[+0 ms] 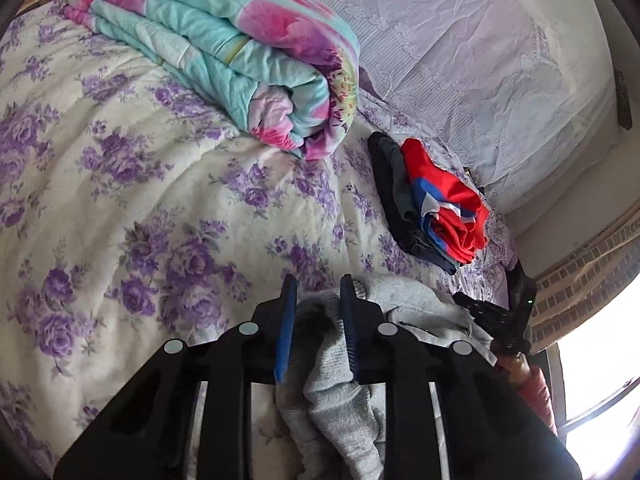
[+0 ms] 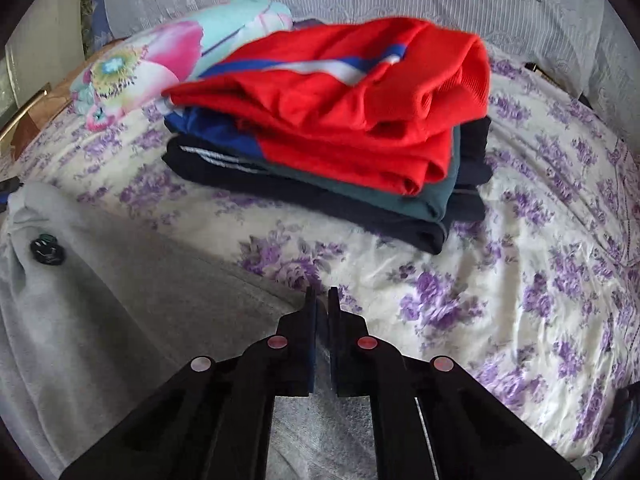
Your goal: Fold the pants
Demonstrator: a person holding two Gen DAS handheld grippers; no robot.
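The grey pants [image 1: 340,392] lie on the floral bedspread. In the left wrist view a bunched fold of them sits between the blue pads of my left gripper [image 1: 318,292], which is closed on it. In the right wrist view the pants [image 2: 100,300] spread over the lower left, with a dark button near the left edge. My right gripper [image 2: 322,300] has its jaws nearly together on the edge of the grey cloth. The right gripper also shows in the left wrist view [image 1: 496,320], at the pants' far side.
A stack of folded clothes with a red, blue and white garment on top [image 2: 340,120] lies just beyond the pants; it also shows in the left wrist view [image 1: 440,204]. A rolled teal and pink quilt [image 1: 224,48] lies further back. White pillows [image 1: 480,60] line the headboard.
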